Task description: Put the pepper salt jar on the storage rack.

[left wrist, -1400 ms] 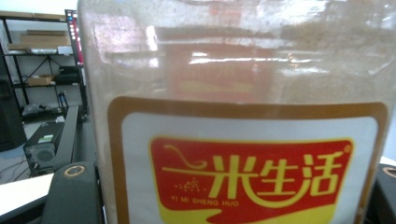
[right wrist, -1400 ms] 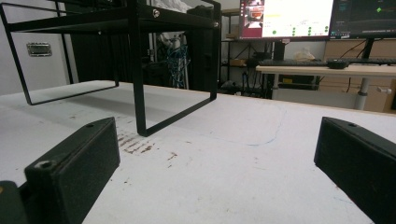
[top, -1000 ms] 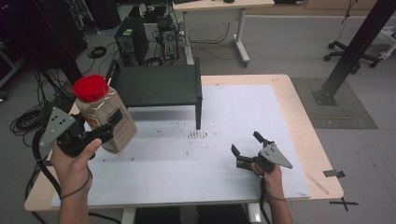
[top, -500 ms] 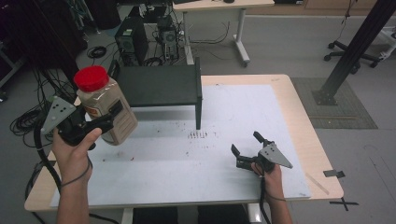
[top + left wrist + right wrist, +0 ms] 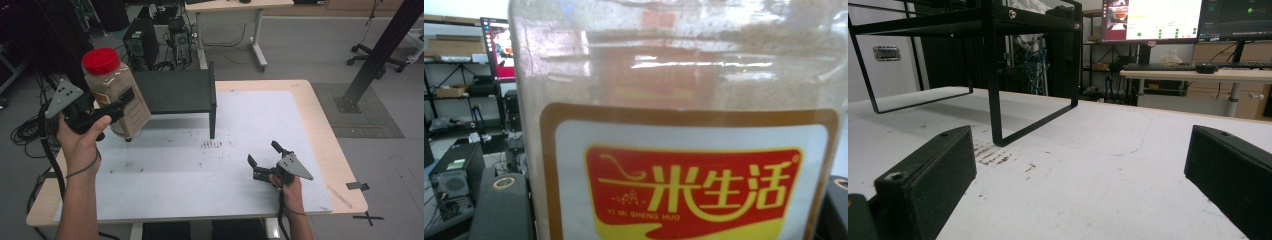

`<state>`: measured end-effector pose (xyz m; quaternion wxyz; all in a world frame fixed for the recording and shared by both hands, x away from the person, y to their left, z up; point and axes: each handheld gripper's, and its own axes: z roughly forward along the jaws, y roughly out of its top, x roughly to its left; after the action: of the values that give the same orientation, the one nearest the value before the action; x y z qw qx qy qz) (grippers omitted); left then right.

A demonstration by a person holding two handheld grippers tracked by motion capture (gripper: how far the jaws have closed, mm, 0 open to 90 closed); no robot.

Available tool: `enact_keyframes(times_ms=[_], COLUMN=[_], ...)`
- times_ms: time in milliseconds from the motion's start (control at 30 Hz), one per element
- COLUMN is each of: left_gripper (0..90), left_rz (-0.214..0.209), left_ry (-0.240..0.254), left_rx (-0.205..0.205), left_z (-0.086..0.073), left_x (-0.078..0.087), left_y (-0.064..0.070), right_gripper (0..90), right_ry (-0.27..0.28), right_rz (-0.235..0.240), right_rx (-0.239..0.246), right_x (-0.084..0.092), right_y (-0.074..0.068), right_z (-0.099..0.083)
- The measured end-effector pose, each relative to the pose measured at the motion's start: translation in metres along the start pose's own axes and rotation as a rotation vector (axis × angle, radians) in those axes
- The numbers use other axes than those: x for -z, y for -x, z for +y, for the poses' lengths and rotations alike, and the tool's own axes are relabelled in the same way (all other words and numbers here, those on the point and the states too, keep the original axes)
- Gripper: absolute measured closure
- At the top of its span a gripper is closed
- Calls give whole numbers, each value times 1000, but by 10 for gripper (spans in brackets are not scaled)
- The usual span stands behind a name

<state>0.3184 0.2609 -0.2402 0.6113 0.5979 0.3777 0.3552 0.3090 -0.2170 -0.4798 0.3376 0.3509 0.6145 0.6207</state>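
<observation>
High view shows one jar [image 5: 116, 97] held up in the air at the left edge of the tabletop [image 5: 260, 120], tilted so its top leans left. The left gripper [image 5: 117, 105] pinches the jar around its middle, one black jaw lying across the label side; the far jaw is hidden behind the jar. The left hand [image 5: 80, 140] covers much of the gripper's body.

Left gripper view has the jar so close that its top, bottom and both edges run out of frame, and the gripper's own jaws are mostly hidden behind it.

Counted: one jar, two grippers, one black shelf rack [image 5: 177, 92] standing on the far left part of the tabletop, and one white mat [image 5: 240, 165] covering the tabletop.

The jar is clear plastic with a red screw lid [image 5: 100, 61], filled with pale, sandy grain. Its label is white with a brown border and a red and yellow panel bearing Chinese characters and the words "YI MI SHENG HUO".

The right gripper [image 5: 265, 162] rests low on the near right of the mat, its jaws spread wide with nothing between them. Small dark specks [image 5: 212, 145] lie on the mat near the rack's leg; what they are is hard to make out.
</observation>
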Motion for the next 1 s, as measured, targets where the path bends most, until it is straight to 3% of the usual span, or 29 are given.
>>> enact_keyframes(times_ms=[500, 1000], left_gripper=[255, 255], left_rz=[10, 39], left_ry=[21, 23], left_rx=[1, 0], left_z=[9, -2], left_x=[-46, -84], left_y=[-14, -24], right_gripper=[0, 0], right_ry=[0, -2], right_rz=[2, 4], right_rx=[0, -2], right_x=[0, 0], right_y=[0, 0], right_z=[0, 0])
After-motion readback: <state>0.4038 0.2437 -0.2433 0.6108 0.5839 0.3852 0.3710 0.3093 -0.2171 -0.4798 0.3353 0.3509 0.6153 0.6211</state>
